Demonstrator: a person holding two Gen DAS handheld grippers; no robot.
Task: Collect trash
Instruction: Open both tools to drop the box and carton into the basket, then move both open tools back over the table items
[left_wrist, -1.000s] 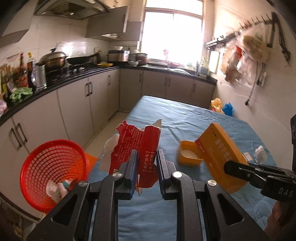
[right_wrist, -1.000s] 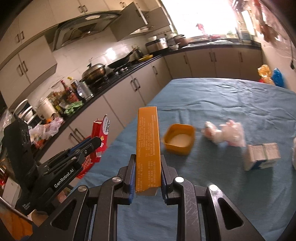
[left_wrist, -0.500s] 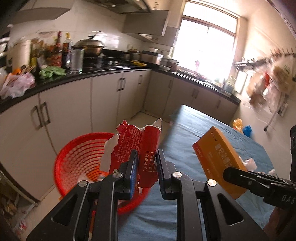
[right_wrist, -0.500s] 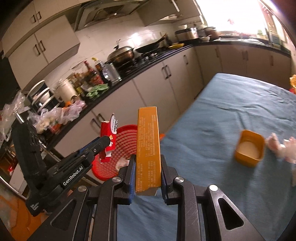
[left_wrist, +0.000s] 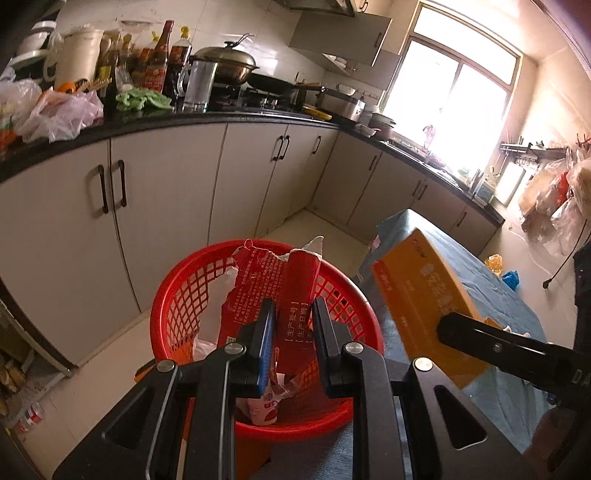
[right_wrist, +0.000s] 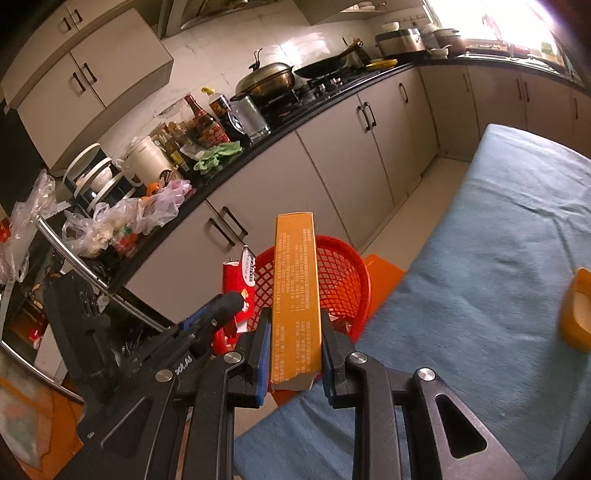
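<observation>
At the near edge of the left wrist view, the left gripper (left_wrist: 293, 326) has its fingers closed on a torn red carton (left_wrist: 275, 291), held upright directly above a red mesh basket (left_wrist: 184, 295). Crumpled wrappers (left_wrist: 262, 404) lie at the bottom of the basket, which stands on the floor (left_wrist: 110, 354) beside the blue-covered counter (left_wrist: 513, 395).

In the right wrist view, the right gripper (right_wrist: 295, 345) has its fingers clamped on a long orange box (right_wrist: 295, 295), gripped near its lower end and standing upright. The box sits over the counter's edge, just beside the basket and not yet above it. An orange stool or panel (right_wrist: 382, 275) shows between basket and counter.

Farther along the counter, at the right edge of that view, rests a small yellow tub (right_wrist: 576, 314), well apart from both grippers.

Beyond the basket run pale kitchen cabinets (left_wrist: 166, 192) under a dark worktop crowded with bottles (left_wrist: 162, 55), plastic bags (left_wrist: 55, 110) and a lidded wok (left_wrist: 225, 64). A bright window (left_wrist: 450, 96) glows at the far end.
</observation>
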